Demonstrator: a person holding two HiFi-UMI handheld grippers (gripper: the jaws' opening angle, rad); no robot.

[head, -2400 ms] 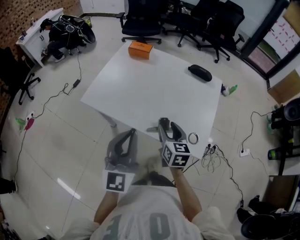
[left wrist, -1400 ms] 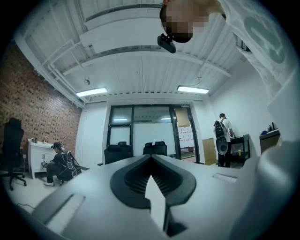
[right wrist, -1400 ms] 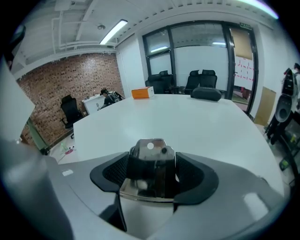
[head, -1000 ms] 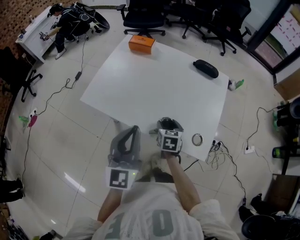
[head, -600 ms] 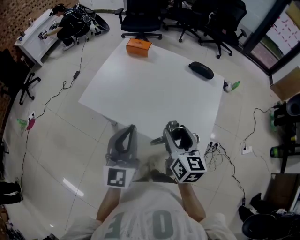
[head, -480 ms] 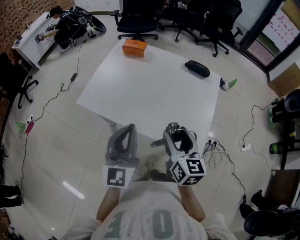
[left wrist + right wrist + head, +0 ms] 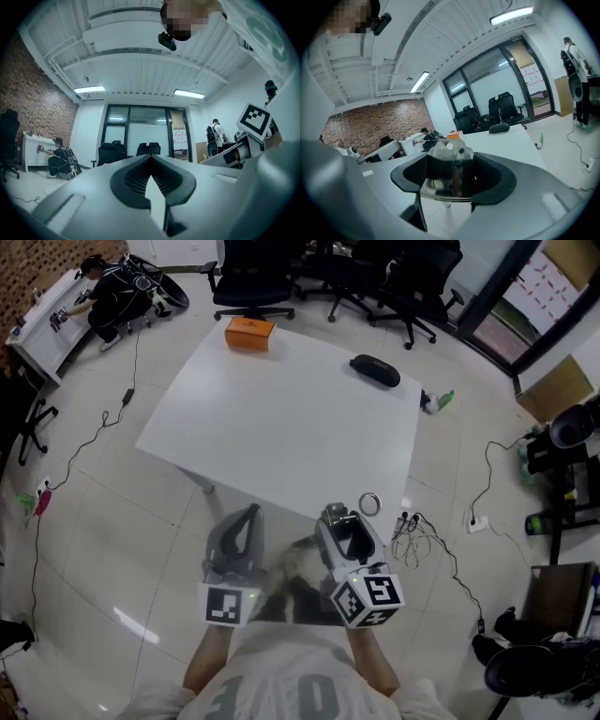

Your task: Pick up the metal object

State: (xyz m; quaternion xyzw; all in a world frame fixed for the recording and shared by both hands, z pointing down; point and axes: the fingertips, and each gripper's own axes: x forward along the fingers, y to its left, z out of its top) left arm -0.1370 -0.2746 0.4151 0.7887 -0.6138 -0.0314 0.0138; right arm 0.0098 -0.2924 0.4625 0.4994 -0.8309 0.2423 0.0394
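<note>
1. Right gripper: jaws closed tight on a shiny metal object, a silvery rounded piece with small holes in its upper face, standing upright in the grip.
2. Held just at the near edge of the broad white table, with floor tile and a table leg visible beneath it in the right gripper view.
3. Left gripper: jaws pressed together, tips meeting, nothing caught between them; level with the right gripper and near it, off the table's near edge, over the floor.
4. At the table's far left corner, a small orange box, lid shut, contents hidden.
5. Farther right along the far side, a black oblong case, closed too, inside not visible.
6. Near the front right corner of the table, a thin metal ring lying flat, just beside the right gripper's tips and apart from them.
</note>
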